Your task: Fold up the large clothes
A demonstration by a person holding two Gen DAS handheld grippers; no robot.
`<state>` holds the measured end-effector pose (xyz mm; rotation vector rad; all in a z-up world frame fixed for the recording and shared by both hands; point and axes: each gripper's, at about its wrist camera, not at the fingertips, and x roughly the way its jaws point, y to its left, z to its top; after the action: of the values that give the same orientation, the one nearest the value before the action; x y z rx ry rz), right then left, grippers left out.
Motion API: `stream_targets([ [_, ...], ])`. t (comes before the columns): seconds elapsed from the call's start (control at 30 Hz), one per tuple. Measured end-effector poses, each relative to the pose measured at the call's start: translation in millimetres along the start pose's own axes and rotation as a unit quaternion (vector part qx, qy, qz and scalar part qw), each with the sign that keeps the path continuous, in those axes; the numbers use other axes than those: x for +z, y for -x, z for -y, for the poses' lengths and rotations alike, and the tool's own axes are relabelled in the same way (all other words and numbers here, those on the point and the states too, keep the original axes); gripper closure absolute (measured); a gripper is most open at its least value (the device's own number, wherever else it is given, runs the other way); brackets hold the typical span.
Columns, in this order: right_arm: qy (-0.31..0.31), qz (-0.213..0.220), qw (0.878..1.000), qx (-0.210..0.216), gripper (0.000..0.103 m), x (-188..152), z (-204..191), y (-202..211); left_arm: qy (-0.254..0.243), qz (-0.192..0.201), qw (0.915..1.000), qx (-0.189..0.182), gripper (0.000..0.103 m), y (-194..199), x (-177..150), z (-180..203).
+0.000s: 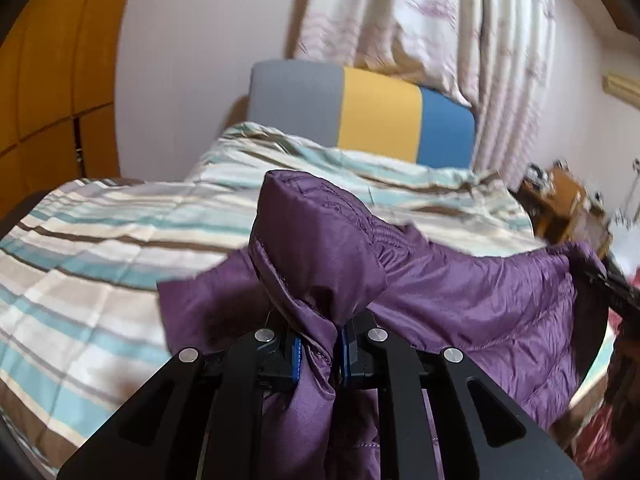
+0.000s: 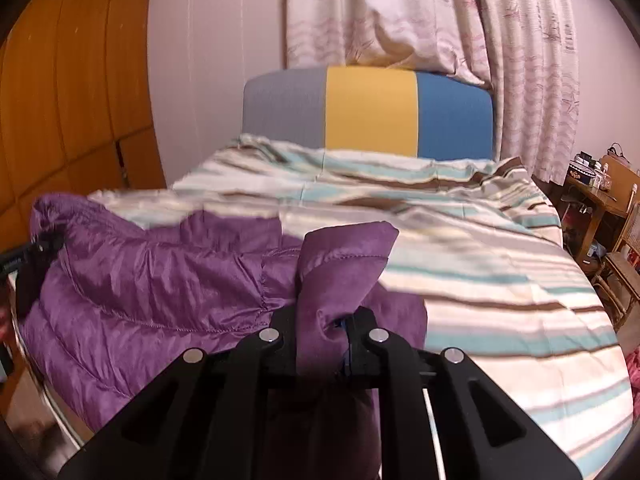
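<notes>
The left gripper (image 1: 318,354) was clamped tight on a bunched fold of the purple quilted jacket (image 1: 460,292), which spread toward 2 o'clock over the striped bedspread (image 1: 100,248). The right gripper (image 2: 322,338) likewise pinched a fold of the jacket (image 2: 160,276), the rest lying toward 9 o'clock. The tri-colour headboard (image 2: 368,110) stood at 12 o'clock.

Glossy quilted purple jacket (image 1: 460,292) cloth; matt striped cotton-like bedspread (image 1: 100,240); smooth orange wooden wardrobe (image 2: 72,92)
</notes>
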<state>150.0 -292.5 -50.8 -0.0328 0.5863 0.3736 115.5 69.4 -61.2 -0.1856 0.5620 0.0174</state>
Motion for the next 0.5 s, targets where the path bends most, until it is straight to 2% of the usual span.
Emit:
stream_targets([
  [0.13, -0.026, 0.016, 1.0, 0.005, 0.092, 28, 7, -23, 0.035, 0.003, 0.9993, 0.014, 0.089, -21, 26, -4],
  [0.33, -0.081, -0.009, 0.997, 0.017, 0.092, 52, 27, -85, 0.087, -0.022, 0.9948, 0.047, 0.089, -78, 47, -14],
  [0.5, -0.069, -0.026, 0.997, -0.004, 0.092, 56, 24, -137, 0.073, -0.025, 0.9925, 0.095, 0.089, -117, 48, -15],
])
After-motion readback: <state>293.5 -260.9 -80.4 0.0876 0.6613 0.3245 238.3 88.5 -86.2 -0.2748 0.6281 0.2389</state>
